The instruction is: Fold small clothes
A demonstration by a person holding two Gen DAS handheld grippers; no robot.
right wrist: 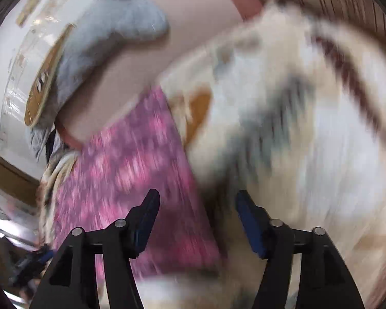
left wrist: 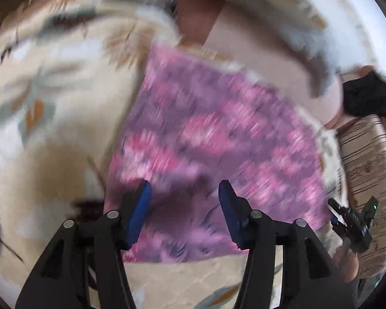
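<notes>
A pink and purple patterned garment [left wrist: 213, 139] lies flat on a cream blanket with a leaf print [left wrist: 51, 82]. Both views are blurred. My left gripper [left wrist: 185, 184] hangs over the garment's near part, its blue pads apart and nothing between them. The right gripper [left wrist: 347, 221] shows at the garment's right edge in the left wrist view. In the right wrist view, my right gripper [right wrist: 197, 193] stands open over the right border of the garment [right wrist: 131, 180], one finger above the cloth and the other above the blanket [right wrist: 308, 141].
A pale pink cushion [left wrist: 257, 51] and a grey fluffy item [right wrist: 110, 41] lie beyond the garment. A striped sofa cover [left wrist: 368, 164] runs along the right. A black item [left wrist: 368, 95] sits by the cushion. A white surface [right wrist: 10, 51] lies to the left.
</notes>
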